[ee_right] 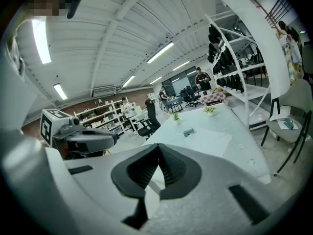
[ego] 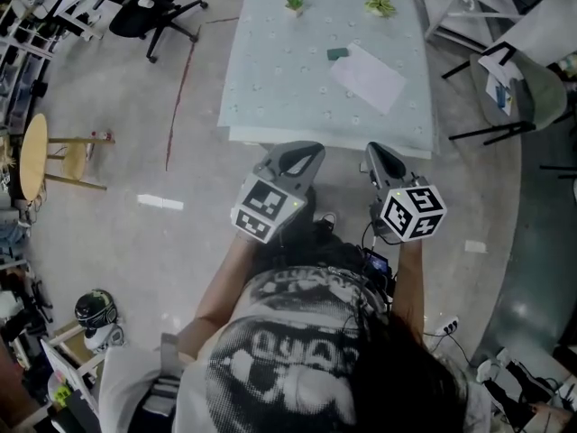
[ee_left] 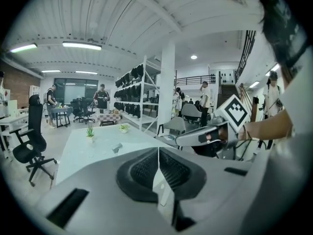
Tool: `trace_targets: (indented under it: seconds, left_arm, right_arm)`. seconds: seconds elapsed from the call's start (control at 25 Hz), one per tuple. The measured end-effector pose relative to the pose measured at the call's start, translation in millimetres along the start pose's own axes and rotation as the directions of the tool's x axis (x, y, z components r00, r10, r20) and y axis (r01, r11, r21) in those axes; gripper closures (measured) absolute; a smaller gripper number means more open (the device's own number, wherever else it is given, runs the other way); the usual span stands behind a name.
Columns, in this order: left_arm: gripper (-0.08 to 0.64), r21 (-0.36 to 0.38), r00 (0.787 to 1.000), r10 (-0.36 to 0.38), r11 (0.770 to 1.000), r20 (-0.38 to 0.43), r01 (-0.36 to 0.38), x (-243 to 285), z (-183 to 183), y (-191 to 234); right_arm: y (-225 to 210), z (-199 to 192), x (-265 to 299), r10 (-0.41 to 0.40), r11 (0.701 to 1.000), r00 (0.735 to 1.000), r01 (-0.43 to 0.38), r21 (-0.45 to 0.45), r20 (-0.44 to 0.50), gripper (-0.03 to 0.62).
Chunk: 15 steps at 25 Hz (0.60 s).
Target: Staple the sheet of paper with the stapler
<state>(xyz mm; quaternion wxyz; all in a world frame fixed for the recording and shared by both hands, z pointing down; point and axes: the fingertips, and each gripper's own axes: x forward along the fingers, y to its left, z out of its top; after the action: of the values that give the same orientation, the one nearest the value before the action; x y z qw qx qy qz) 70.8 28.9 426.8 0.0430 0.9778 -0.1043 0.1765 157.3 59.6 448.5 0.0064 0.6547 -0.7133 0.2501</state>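
step: approach, nothing stapled yet | my left gripper [ego: 302, 156] and right gripper [ego: 383, 156]: jaws pressed together, empty | sheet of paper [ego: 368, 78]: flat on the table [ego: 270, 88], well ahead of both; stapler [ego: 337, 53] just beside its far-left corner | next, I judge: reach over the table, spread one gripper's jaws for the stapler
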Motion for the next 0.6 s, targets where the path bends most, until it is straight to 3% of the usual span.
trace_targets:
  seconds: [0.6]
  left_arm:
    - [0.555, 0.015, 1.0, -0.011, 1.0, -0.004, 0.011, -15, -13, -42]
  right_arm:
    - [14, -18, -36, 0.01, 0.999, 1.0, -0.009, -0.047, 0.024, 0.604]
